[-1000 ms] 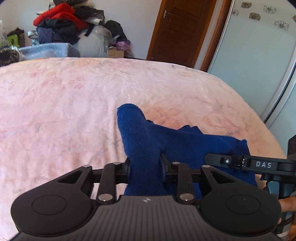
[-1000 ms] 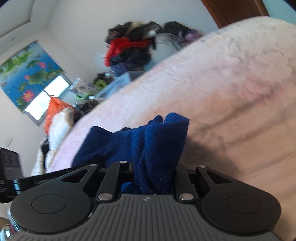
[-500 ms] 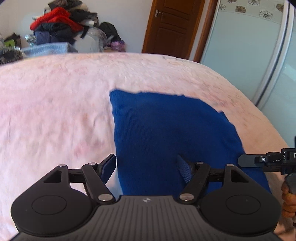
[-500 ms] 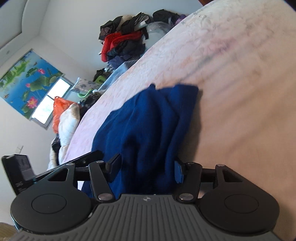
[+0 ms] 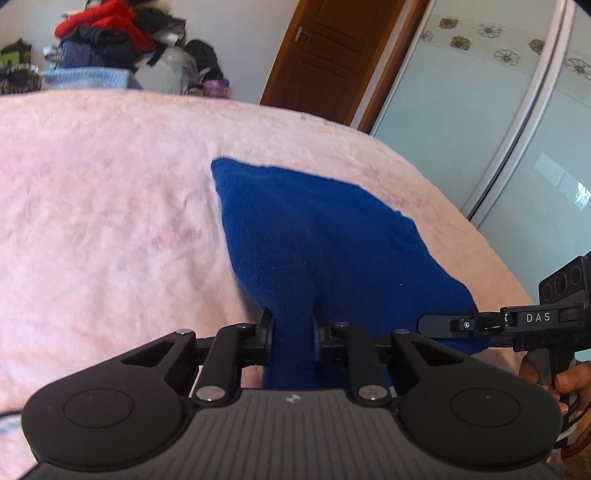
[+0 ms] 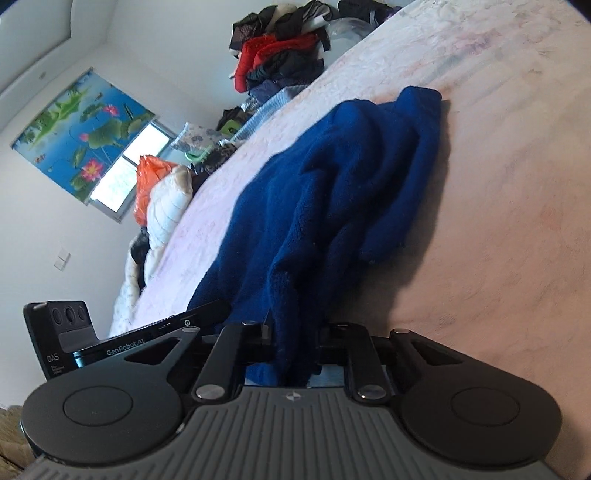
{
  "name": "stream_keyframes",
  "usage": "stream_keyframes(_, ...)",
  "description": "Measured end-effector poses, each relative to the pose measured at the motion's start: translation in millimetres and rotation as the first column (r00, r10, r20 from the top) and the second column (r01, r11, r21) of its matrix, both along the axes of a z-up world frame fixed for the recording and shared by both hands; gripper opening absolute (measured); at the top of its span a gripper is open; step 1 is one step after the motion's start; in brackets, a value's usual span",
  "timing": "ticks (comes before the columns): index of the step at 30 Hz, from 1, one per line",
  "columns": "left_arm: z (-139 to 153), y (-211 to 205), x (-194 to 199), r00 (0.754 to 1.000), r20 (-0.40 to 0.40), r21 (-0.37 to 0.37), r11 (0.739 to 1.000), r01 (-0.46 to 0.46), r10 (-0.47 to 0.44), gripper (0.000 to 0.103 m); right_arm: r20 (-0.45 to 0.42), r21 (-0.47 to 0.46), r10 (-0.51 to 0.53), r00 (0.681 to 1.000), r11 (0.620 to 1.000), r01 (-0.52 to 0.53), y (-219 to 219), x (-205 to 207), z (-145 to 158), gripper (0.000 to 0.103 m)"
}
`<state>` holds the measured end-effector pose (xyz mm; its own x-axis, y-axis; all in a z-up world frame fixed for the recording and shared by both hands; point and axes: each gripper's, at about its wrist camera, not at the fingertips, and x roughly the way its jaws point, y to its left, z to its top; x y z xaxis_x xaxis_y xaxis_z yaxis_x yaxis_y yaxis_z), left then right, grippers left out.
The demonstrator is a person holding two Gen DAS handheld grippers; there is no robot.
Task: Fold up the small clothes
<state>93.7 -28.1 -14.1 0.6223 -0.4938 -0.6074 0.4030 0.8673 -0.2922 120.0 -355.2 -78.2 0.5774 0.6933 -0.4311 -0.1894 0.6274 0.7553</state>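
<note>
Blue knit garment (image 5: 317, 236) lies on the pink bedspread (image 5: 110, 206), spread out ahead of both cameras, near edge bunched up into the two tools. Left gripper (image 5: 291, 332) has just been closing, jaws now narrow and pinched on a gathered fold of the blue knit garment, cloth running up from between the fingers. From the left wrist view the fabric looks fairly flat with a pointed far corner toward the far side of the bed. Right gripper (image 6: 293, 336) has also just been closing, jaws narrow and clamped on another bunch of the same cloth; in the right wrist view the garment is rumpled in thick folds, far end lumped up on the bedspread. Each tool shows at the other view's side edge, just beside the cloth's near edge. Person's hand (image 5: 570, 380) grips the right tool's handle at the right border of the left view. Beyond the bed: clothes pile (image 5: 107, 33) with a red item on top, brown door (image 5: 325, 55), pale sliding wardrobe panels (image 5: 480, 110). Right view also shows a lotus-print window blind (image 6: 81, 136) and an orange bag (image 6: 147, 184) by a white pillow (image 6: 166, 206).
</note>
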Motion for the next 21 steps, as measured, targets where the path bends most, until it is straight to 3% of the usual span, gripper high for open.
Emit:
stream_keyframes(2, 1.9, -5.0, -0.7, 1.0, -0.001, 0.049, 0.999, 0.016, -0.016, 0.018, 0.008, 0.023, -0.008, 1.0, 1.0, 0.008, -2.6, -5.0, 2.4, 0.019)
stream_keyframes(5, -1.8, -13.5, -10.3, 1.0, 0.018, 0.12, 0.993, -0.01, 0.008, 0.019, -0.019, -0.102, -0.033, 0.999, 0.994, 0.031, 1.9, -7.8, 1.5, 0.026)
stream_keyframes(9, -2.1, -20.2, -27.5, 0.997, 0.048, 0.181, 0.982, -0.063, 0.055, 0.034, 0.023, -0.22, -0.092, 0.995, 0.971, 0.095, 6.8, -24.5, 14.8, 0.033)
stream_keyframes(10, -2.4, -22.3, -29.9, 0.996, 0.048, 0.194, 0.978, -0.081, 0.073, 0.048, 0.059, -0.294, -0.13, 0.99, 0.945, 0.142, 10.6, -32.9, 23.4, 0.037)
stream_keyframes(12, -3.7, -25.7, -33.7, 0.992, 0.056, 0.217, 0.969, -0.12, 0.111, 0.066, 0.179, -0.454, -0.221, 0.959, 0.846, 0.28, 24.5, -53.4, 44.2, 0.036)
stream_keyframes(14, -5.2, -30.6, -36.9, 0.987, 0.076, 0.234, 0.96, -0.154, 0.14, 0.066, 0.32, -0.558, -0.223, 0.921, 0.741, 0.374, 46.9, -72.5, 62.5, 0.035)
stream_keyframes(15, -6.0, -32.7, -38.0, 0.986, 0.079, 0.246, 0.956, -0.162, 0.147, 0.066, 0.353, -0.566, -0.203, 0.914, 0.732, 0.381, 56.3, -78.5, 67.2, 0.035)
stream_keyframes(18, -8.6, -34.0, -41.2, 0.984, 0.076, 0.266, 0.948, -0.177, 0.163, 0.066, 0.323, -0.527, -0.12, 0.939, 0.801, 0.283, 75.3, -81.1, 64.6, 0.033)
stream_keyframes(21, -11.0, -35.9, -44.7, 0.981, 0.09, 0.282, 0.94, -0.191, 0.172, 0.067, 0.246, -0.565, -0.123, 0.961, 0.788, 0.245, 82.8, -69.6, 46.8, 0.031)
